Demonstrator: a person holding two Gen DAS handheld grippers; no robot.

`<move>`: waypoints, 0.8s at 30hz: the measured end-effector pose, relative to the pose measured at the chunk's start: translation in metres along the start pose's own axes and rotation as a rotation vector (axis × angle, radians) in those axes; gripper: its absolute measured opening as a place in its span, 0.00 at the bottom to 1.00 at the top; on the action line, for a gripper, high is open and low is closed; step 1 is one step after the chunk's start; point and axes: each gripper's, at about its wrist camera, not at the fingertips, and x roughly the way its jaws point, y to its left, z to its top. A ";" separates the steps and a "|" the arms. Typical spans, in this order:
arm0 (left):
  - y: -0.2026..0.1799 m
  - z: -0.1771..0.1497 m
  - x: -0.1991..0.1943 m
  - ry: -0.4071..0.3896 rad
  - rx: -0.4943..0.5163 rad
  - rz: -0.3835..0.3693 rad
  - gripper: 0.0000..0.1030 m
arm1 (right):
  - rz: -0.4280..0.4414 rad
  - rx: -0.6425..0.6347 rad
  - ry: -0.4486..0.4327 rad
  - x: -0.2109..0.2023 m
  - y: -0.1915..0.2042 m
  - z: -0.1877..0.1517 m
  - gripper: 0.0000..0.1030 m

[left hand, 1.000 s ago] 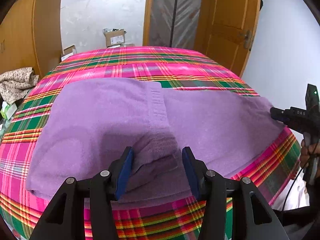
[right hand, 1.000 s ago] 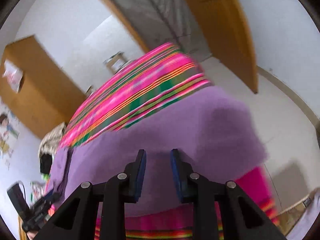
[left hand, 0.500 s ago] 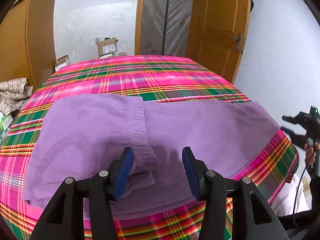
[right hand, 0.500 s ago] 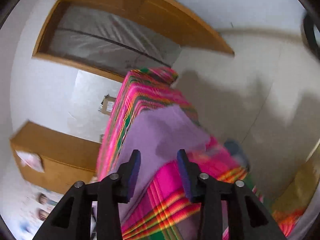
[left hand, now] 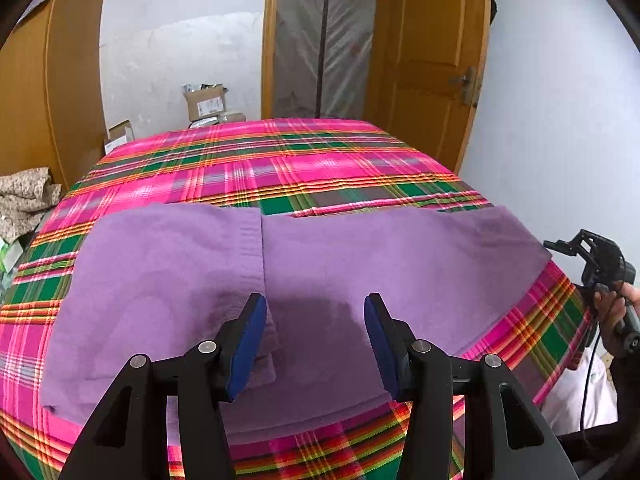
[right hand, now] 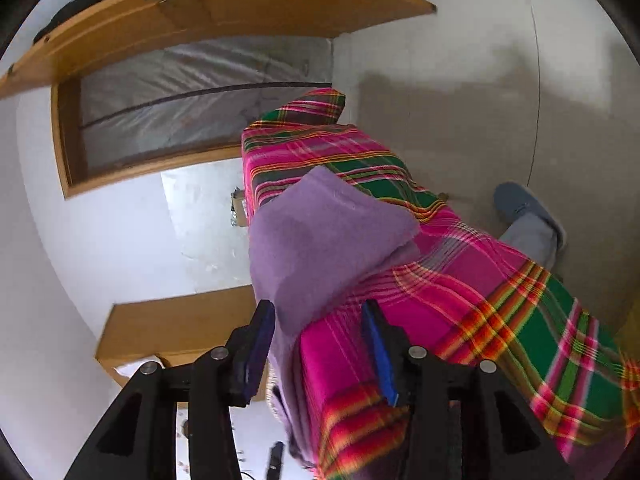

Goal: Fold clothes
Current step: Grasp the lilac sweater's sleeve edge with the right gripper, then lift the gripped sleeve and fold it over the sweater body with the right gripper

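Two grippers are free of the cloth at this moment, which suggests a pause between folds. Far left, a crumpled flowered cloth (left hand: 24, 200) lies off the bed, out of the way. On the plaid bedspread (left hand: 280, 168) the purple garment (left hand: 400, 264) lies flat across the near half of the bed, its left part (left hand: 168, 272) already folded over so that a straight hemmed edge runs down the middle. The left gripper (left hand: 315, 338) hovers just above that edge near the bed's front, jaws wide apart and holding nothing, likely placed there to take the next fold. Beyond the garment the far half of the bed is bare, leaving room to turn cloth over. To the right, the garment's end reaches the bed's side edge and, in the right wrist view, seems to droop a little over it, though the tilted picture makes this hard to judge. The right gripper (right hand: 318, 344) sits off that corner, jaws open and empty, with floor beside it.
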 end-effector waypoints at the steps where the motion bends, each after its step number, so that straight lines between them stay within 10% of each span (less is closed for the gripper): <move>1: 0.000 0.000 0.001 0.002 -0.002 0.000 0.50 | 0.004 0.005 -0.007 0.002 0.001 0.001 0.45; 9: -0.001 -0.001 0.008 0.015 -0.014 -0.008 0.50 | 0.036 -0.017 -0.104 0.006 0.014 0.008 0.45; 24: 0.017 -0.005 -0.003 -0.011 -0.060 -0.009 0.50 | -0.034 -0.233 -0.164 0.006 0.064 0.001 0.12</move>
